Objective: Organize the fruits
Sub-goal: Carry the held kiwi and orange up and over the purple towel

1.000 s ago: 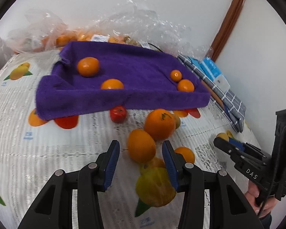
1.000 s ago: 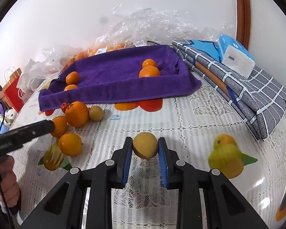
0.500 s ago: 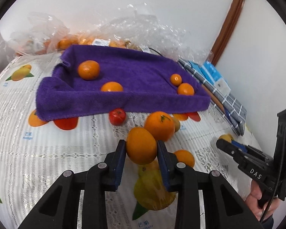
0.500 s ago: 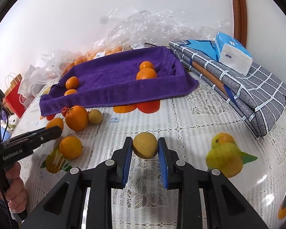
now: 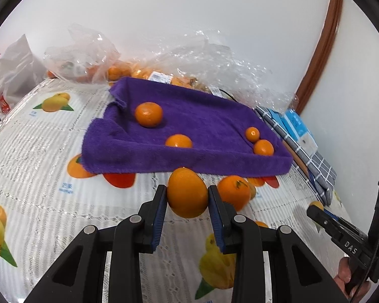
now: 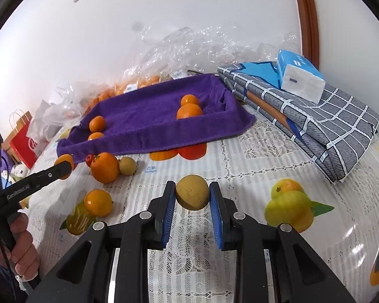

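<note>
My left gripper is shut on an orange and holds it above the table, just in front of the purple towel tray. My right gripper is shut on a round yellow-brown fruit and holds it over the tablecloth, nearer than the tray. The tray holds several oranges, such as one at its back left and one at its right. Loose on the cloth lie a stemmed orange, a small brownish fruit, another orange and a small red fruit.
Plastic bags of oranges lie behind the tray against the wall. A folded grey checked cloth with a blue tissue pack lies right of the tray. A red paper bag stands at the far left.
My left gripper closed on the orange and lifted it up and toward the tray. My right gripper kept its fruit and rose slightly.
</note>
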`<move>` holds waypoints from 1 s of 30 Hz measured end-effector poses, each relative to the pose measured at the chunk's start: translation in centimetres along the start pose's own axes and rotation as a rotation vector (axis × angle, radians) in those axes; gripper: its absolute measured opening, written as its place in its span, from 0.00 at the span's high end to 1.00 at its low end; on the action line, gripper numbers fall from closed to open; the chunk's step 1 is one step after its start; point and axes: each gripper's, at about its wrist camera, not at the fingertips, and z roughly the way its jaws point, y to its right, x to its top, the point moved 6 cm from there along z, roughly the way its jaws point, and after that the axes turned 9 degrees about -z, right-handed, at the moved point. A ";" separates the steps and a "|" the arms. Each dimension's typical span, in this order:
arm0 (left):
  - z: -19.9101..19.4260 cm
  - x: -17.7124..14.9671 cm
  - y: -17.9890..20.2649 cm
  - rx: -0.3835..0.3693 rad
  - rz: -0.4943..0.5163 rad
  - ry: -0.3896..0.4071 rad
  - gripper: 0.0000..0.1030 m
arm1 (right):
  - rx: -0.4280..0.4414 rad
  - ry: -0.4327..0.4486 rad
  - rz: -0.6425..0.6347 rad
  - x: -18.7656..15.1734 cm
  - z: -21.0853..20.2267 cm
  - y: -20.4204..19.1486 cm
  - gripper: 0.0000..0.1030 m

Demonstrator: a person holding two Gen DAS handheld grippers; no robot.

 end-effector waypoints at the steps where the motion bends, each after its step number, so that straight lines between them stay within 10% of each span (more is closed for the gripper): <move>1: -0.2 0.1 0.0 0.002 -0.003 0.014 0.70 | 0.006 0.004 0.003 0.0 0.0 0.1 0.74; 30: -4.6 5.9 -2.5 0.030 -0.115 0.153 0.70 | 0.000 0.053 -0.059 7.1 -1.4 -3.2 0.74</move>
